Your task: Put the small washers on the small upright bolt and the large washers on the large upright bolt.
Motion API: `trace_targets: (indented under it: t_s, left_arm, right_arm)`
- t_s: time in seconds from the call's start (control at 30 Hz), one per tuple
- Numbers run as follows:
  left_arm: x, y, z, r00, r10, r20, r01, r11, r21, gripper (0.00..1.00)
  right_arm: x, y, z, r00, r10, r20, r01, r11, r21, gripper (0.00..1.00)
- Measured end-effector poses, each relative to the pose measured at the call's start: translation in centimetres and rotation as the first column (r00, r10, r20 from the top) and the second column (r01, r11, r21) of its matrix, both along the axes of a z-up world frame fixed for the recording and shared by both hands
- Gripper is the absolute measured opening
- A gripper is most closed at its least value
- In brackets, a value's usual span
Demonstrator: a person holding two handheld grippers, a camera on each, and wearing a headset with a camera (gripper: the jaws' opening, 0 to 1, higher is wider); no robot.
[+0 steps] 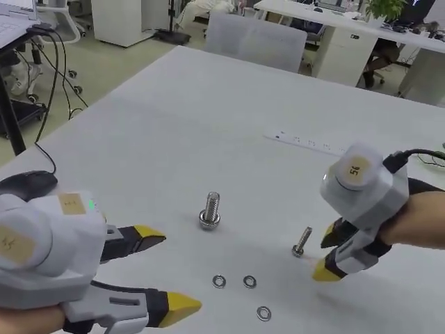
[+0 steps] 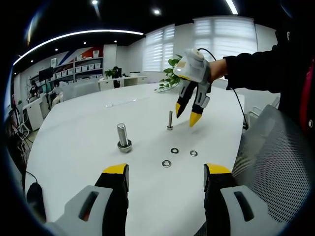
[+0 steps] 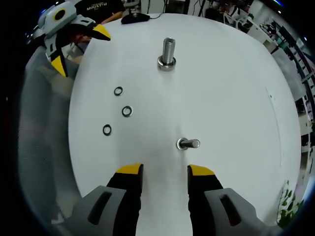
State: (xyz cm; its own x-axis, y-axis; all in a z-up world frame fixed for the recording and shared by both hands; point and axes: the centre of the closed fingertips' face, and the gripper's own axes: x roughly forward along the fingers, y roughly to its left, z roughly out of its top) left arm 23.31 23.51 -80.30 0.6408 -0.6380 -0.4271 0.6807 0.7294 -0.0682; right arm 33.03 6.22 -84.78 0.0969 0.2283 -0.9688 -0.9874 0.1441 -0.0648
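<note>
Reading "54" on the round yellow sticker atop the right tongs, at four o'clock in the head view. Showing only faint, unreadable marks on the pale sticker of the left tongs, at eight o'clock. Blurring past reading: white lettering on black, at eleven o'clock in the right gripper view.

Bright, even office light is falling on the white table, leaving only faint, soft shadows beside the large bolt. The ceiling strips and blinded windows are glowing in the left gripper view. Both gripper views are bending strongly toward their edges, and things there are smearing.
</note>
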Motion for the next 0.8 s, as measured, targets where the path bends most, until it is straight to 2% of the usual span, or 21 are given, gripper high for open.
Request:
trace_targets:
  t_s: [0.33,0.6,0.8]
  left_arm:
    - [-0.1,-0.1,0.2,1.0,-0.003,0.008,0.003,1.0,0.0,0.61]
    - [0.0,0.0,0.1,1.0,-0.006,0.011,0.006,1.0,0.003,0.61]
    - [-0.1,0.1,0.1,1.0,-0.005,0.011,0.005,1.0,0.002,0.6]
  right_arm:
    - [-2.6,1.1,0.1,0.999,0.036,-0.006,-0.036,0.999,0.008,0.36]
    - [-4.5,3.3,0.0,0.996,0.086,-0.019,-0.086,0.996,0.02,0.35]
    - [-5.1,4.9,-0.3,0.993,0.119,-0.024,-0.119,0.993,0.022,0.34]
